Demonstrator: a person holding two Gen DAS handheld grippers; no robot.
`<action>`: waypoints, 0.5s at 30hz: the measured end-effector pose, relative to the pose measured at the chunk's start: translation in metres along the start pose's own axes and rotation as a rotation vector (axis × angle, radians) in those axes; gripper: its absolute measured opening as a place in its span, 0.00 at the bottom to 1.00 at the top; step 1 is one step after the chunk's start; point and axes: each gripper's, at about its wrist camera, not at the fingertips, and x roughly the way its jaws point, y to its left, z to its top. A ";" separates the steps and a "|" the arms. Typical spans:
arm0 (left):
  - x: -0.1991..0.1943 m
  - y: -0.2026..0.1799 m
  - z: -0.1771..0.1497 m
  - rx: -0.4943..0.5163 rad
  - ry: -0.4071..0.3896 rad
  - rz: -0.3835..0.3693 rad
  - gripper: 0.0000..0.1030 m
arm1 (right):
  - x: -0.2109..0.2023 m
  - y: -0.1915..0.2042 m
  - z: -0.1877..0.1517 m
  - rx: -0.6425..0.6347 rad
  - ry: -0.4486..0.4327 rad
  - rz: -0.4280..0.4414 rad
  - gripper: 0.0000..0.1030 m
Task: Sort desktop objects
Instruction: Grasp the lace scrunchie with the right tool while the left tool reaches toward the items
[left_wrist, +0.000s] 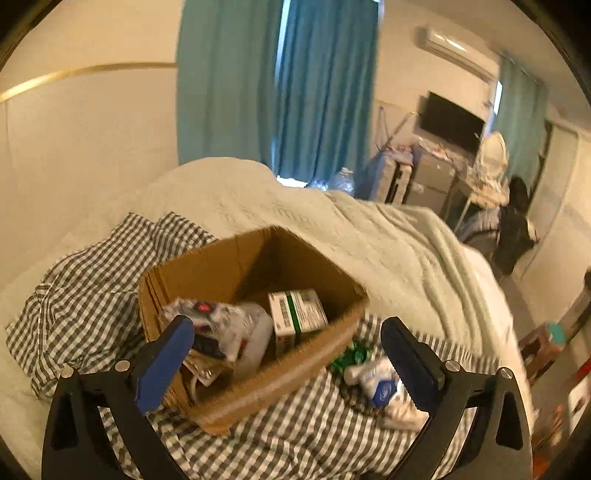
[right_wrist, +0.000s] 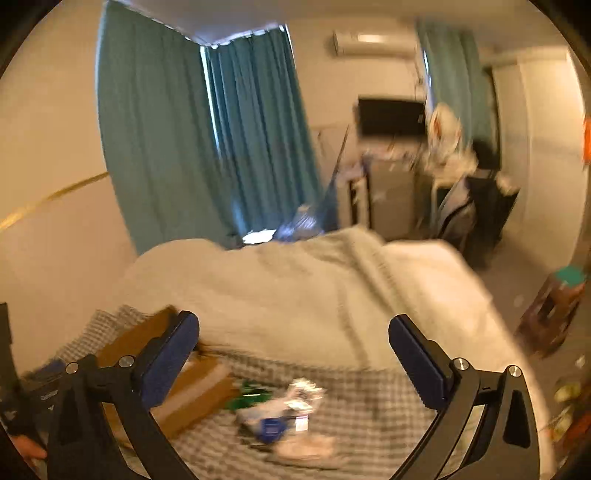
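Observation:
An open cardboard box (left_wrist: 207, 273) sits on a checked cloth (left_wrist: 85, 295) on the bed. Inside it are a white-and-green carton (left_wrist: 297, 314) and a crinkled white packet with a red mark (left_wrist: 218, 317). My left gripper (left_wrist: 288, 354) is open and empty, hovering over the box's near rim. Outside the box lie a green wrapper (left_wrist: 349, 356) and a white-and-blue packet (left_wrist: 384, 387). In the right wrist view my right gripper (right_wrist: 293, 354) is open and empty above that white-and-blue packet (right_wrist: 280, 413) and the green wrapper (right_wrist: 247, 397), with the box (right_wrist: 184, 384) at its left.
A pale blanket (left_wrist: 332, 229) covers the bed behind the box. Teal curtains (left_wrist: 277, 85) hang on the far wall. A desk with a dark monitor (left_wrist: 450, 122) and a chair with clothes stand at the back right. A small wooden stool (right_wrist: 554, 306) stands on the floor at right.

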 end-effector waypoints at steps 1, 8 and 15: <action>0.002 -0.006 -0.011 0.011 0.017 -0.016 1.00 | 0.000 -0.007 -0.005 -0.013 0.016 0.002 1.00; 0.029 -0.045 -0.109 0.026 0.183 -0.093 1.00 | 0.045 -0.072 -0.047 0.034 0.316 -0.108 1.00; 0.061 -0.088 -0.211 0.108 0.368 -0.253 1.00 | 0.071 -0.046 -0.068 -0.233 0.382 -0.137 1.00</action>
